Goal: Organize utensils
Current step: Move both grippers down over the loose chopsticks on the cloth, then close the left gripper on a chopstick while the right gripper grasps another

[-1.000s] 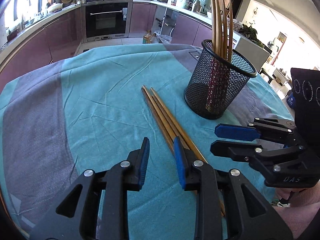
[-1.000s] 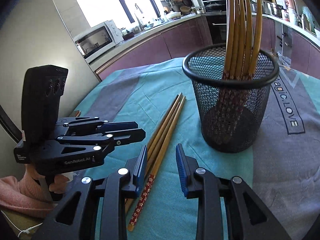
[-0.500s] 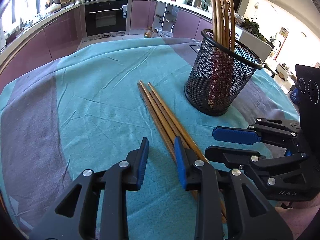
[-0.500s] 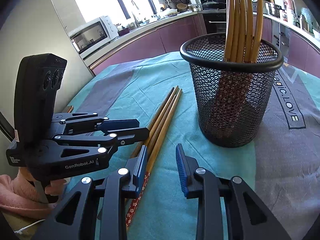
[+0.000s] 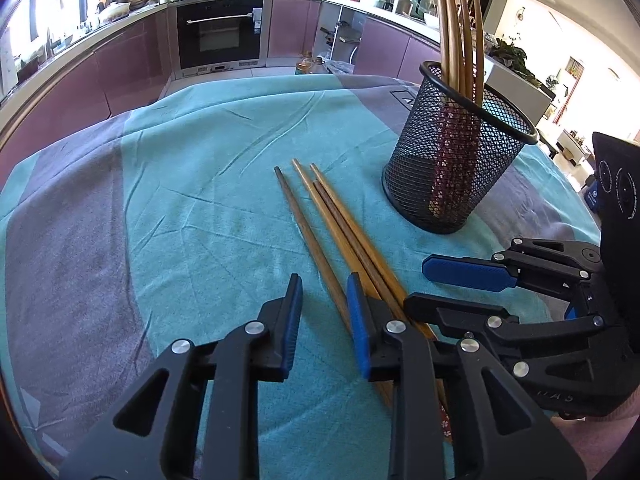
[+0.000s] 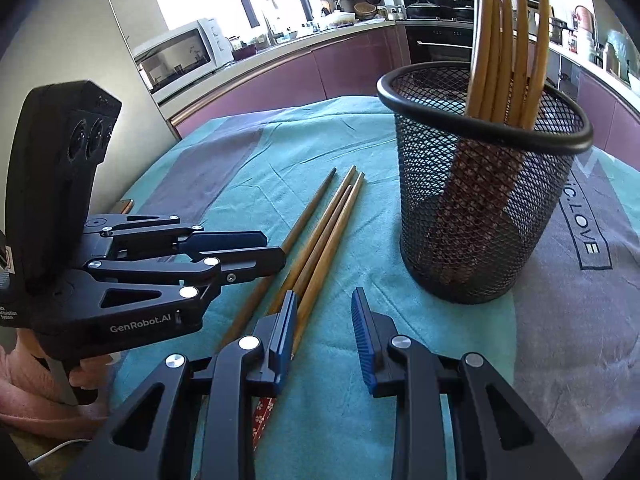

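Note:
Several wooden chopsticks [image 5: 344, 224] [image 6: 332, 224] lie on the teal cloth, left of a black mesh cup [image 5: 452, 168] [image 6: 472, 208]. One chopstick [image 5: 304, 228] [image 6: 302, 220] lies splayed a little apart from the others. More chopsticks [image 5: 460, 20] [image 6: 504, 40] stand in the cup. My left gripper [image 5: 324, 292] [image 6: 274, 248] is open low over their near ends; the lone stick runs under its gap, and the pads do not press it. My right gripper [image 6: 325, 304] [image 5: 424, 284] is open, the bundle passing under its left finger.
A teal and grey tablecloth [image 5: 200, 200] covers the round table; its edge curves close behind the cup. A hand in a pink sleeve [image 6: 24, 392] holds the left gripper. Kitchen counters, an oven [image 5: 220, 32] and a microwave [image 6: 180, 56] stand beyond.
One chopstick has splayed off to the left of the bundle. Both grippers have edged nearer to the chopsticks, and the right one now sits close beside the left. The jaws look unchanged.

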`<state>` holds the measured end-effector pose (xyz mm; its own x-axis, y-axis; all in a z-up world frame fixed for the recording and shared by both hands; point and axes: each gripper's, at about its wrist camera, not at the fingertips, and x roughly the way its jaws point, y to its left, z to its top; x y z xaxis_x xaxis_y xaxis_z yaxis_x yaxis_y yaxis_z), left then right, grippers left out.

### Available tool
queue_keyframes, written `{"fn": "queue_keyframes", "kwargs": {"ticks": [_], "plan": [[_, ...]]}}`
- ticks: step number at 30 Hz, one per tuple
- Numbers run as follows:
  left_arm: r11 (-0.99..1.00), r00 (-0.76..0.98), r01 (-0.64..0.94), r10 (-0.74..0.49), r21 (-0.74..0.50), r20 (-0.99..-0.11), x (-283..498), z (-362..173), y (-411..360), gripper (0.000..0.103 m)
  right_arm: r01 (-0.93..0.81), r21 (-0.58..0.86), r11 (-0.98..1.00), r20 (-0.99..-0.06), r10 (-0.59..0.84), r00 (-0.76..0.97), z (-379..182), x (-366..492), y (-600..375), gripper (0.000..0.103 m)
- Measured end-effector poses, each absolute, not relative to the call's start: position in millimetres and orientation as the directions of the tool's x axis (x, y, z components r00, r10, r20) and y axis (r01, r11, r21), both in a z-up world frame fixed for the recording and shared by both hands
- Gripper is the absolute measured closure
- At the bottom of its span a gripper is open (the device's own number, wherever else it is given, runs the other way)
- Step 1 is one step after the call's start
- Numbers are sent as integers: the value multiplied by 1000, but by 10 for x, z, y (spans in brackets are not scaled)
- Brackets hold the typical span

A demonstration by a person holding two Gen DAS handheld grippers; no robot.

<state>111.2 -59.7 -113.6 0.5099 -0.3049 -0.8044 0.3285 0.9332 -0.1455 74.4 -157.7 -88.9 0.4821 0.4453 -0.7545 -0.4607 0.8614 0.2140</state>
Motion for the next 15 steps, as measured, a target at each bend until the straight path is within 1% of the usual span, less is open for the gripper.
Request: {"fn": "queue_keyframes", "kwargs": {"ticks": [8,12,14,15], "plan": [[936,500,321,-296,-143,-814,1238,-1153,-570,84,-444,153,883,-773,386,503,-888,816,-1481,77],[936,495,322,-295,-142,-817,1305,-1163,-582,84,-437,154,886,-772,384,507,-899,885,-1444,77],[937,494,316,-296,-149,-817,1348,-1159,-581,87,-426,161,890,-770,384,510,-902,907,-1442,79],[939,496,312,-294,-148,-817,1347,-1166,-593,87,-421,162,893,-770,381,511,-902,916,-1445,82]]}}
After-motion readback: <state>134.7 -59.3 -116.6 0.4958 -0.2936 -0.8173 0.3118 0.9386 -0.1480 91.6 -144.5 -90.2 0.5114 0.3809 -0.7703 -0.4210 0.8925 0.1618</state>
